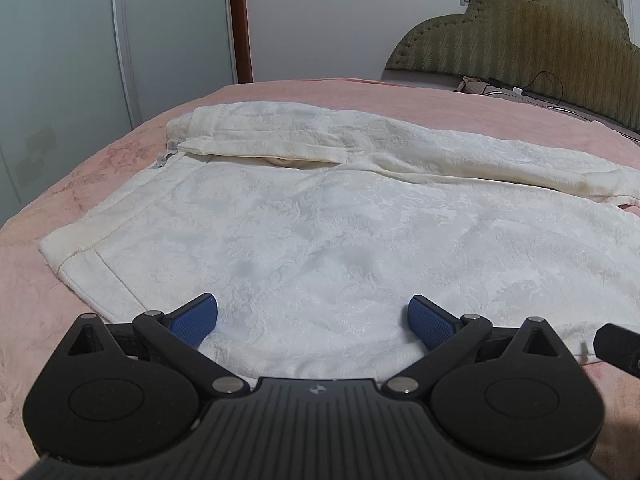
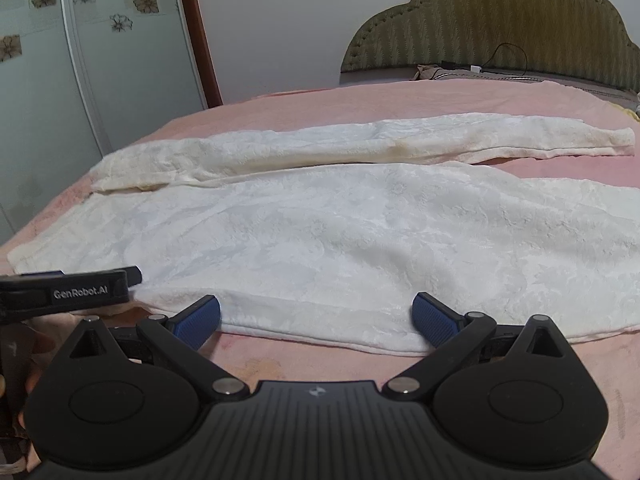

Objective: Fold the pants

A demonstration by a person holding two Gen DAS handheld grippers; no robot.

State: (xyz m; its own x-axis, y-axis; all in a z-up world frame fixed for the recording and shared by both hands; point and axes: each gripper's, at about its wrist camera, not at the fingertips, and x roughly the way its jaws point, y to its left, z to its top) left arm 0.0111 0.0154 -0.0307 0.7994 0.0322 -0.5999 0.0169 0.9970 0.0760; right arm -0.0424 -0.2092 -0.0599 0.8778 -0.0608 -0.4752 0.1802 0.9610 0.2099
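Plush embossed cream pants [image 1: 320,216], soft pink fleece blanket [image 1: 40,300], matt black plastic gripper [image 1: 312,322]

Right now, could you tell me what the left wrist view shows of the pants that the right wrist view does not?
Only the left wrist view shows the waistband gaping open at the far left, with a small tag beside it, and the left gripper open over the near fabric edge.

Only the right wrist view shows the far leg's cuff and the right gripper open at the near leg's edge.

Both show the white pants spread flat on the pink bedspread, with the padded headboard behind.
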